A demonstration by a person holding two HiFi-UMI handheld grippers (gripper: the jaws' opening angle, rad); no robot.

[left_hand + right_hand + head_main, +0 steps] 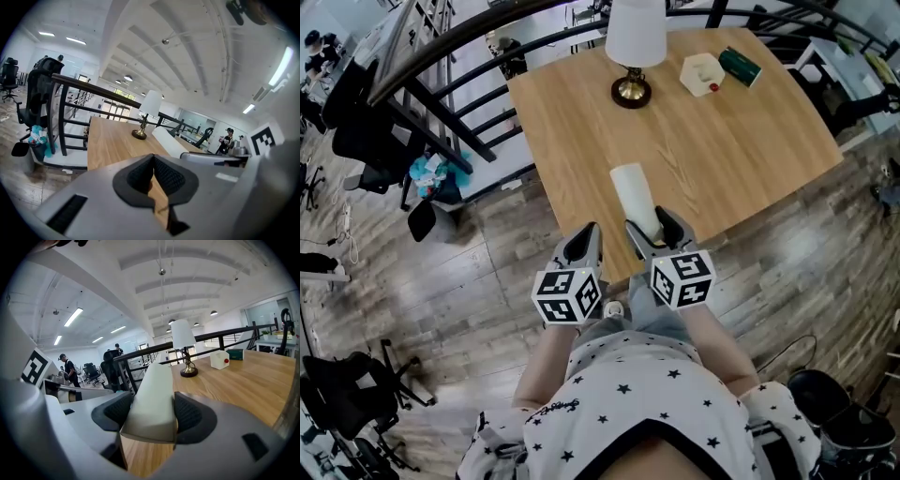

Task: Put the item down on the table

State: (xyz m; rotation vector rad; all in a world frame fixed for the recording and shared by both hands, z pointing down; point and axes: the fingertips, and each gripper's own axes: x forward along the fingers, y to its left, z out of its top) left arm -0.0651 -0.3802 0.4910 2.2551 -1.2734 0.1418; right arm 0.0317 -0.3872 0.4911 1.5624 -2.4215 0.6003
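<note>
The item is a long off-white block point(636, 197) held lengthwise over the near edge of the wooden table point(741, 150). My right gripper point(654, 228) is shut on its near end, and in the right gripper view the block point(154, 394) fills the space between the dark pads point(190, 416). Whether it touches the tabletop cannot be told. My left gripper point(586, 239) hangs just left of it at the table's front edge, shut with nothing in it point(153, 180). From the left gripper view the block point(169, 142) shows to the right.
A table lamp point(634, 47) with a white shade and brass base stands at the far middle of the table. A white box with a red button point(702, 74) and a green box point(740, 67) sit at the far right. A dark railing point(441, 84) runs left of the table.
</note>
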